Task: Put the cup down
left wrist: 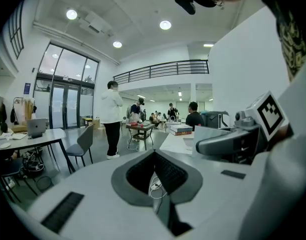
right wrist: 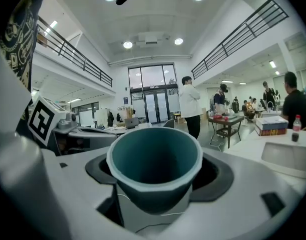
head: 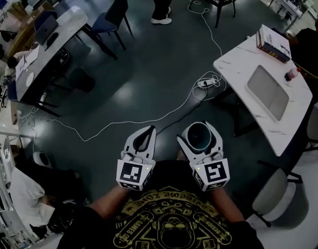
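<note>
Between right gripper (head: 200, 137) jaws, clamped at its sides: teal round plastic cup (right wrist: 153, 156), upright; left gripper (head: 150, 132) jaws pressed together.

A dark grey floor (head: 148, 71) spreads below, with a white cable (head: 122, 124) snaking to a power strip (head: 206, 81). A white marbled surface (head: 235, 69) stands at right, a long desk (head: 65, 32) with a laptop (head: 44, 27) and a blue chair (head: 111, 12) at left. Tall glass doors (left wrist: 68, 91), a railed mezzanine (left wrist: 162, 69), white walls (left wrist: 237, 69) and round ceiling lights (left wrist: 165, 25) enclose the hall. A person (left wrist: 112, 116) stands near a small dark table (left wrist: 140, 129).
</note>
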Motion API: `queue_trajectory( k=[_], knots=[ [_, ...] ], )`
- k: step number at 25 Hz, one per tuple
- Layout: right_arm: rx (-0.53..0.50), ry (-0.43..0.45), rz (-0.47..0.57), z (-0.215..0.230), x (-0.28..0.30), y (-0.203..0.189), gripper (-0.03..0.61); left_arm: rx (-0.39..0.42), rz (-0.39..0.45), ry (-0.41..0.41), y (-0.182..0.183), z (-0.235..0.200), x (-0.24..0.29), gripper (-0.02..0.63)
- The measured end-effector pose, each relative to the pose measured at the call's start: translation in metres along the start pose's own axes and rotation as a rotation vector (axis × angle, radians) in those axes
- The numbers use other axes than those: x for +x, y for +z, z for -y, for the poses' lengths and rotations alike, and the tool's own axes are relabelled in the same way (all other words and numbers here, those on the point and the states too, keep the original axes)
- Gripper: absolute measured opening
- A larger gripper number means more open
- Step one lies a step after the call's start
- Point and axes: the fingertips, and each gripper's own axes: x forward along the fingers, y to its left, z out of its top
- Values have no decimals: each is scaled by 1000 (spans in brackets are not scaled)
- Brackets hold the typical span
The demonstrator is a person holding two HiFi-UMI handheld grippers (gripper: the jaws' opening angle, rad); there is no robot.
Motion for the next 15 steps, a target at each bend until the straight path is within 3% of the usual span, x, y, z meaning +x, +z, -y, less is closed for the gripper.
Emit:
queue_trajectory(
  k=[15],
  knots=[
    [37, -128, 14, 81, -35, 3, 380, 49, 0, -159, 27, 70, 83, 8]
  ],
)
